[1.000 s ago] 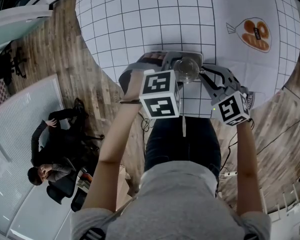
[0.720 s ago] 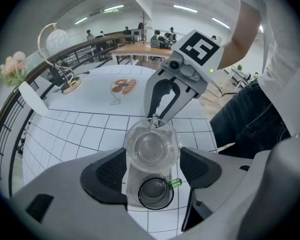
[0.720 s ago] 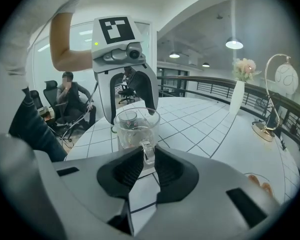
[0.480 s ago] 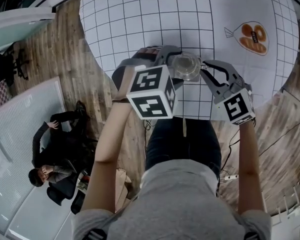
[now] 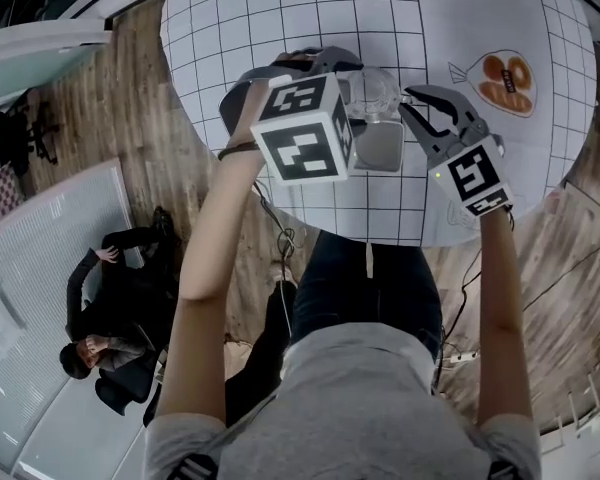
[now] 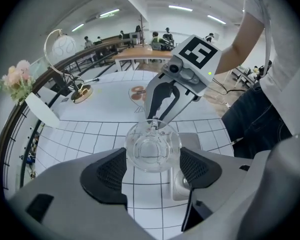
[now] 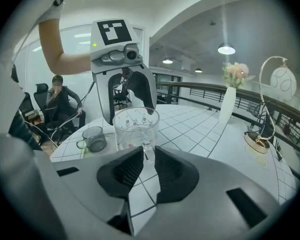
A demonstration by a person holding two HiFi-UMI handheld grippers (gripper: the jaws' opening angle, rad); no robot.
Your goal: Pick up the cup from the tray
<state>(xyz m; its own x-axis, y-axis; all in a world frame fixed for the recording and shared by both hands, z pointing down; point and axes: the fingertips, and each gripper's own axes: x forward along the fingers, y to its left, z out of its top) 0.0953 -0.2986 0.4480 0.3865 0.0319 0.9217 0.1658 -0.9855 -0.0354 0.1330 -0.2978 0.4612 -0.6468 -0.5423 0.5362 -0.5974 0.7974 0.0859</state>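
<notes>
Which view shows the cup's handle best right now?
Right gripper view: the handle of the cup sits dead centre, pinched between the right claw's pads. Left gripper view shows just a sliver past the far rim; head view barely shows it.

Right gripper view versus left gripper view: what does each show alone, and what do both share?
Only the right gripper view: a small grey cup on the table, and the flower print on the glass cup. Only the left gripper view: the grey tray below the glass cup. Both: the glass cup, its handle in the right gripper, the flowers, the globe lamp.
</notes>
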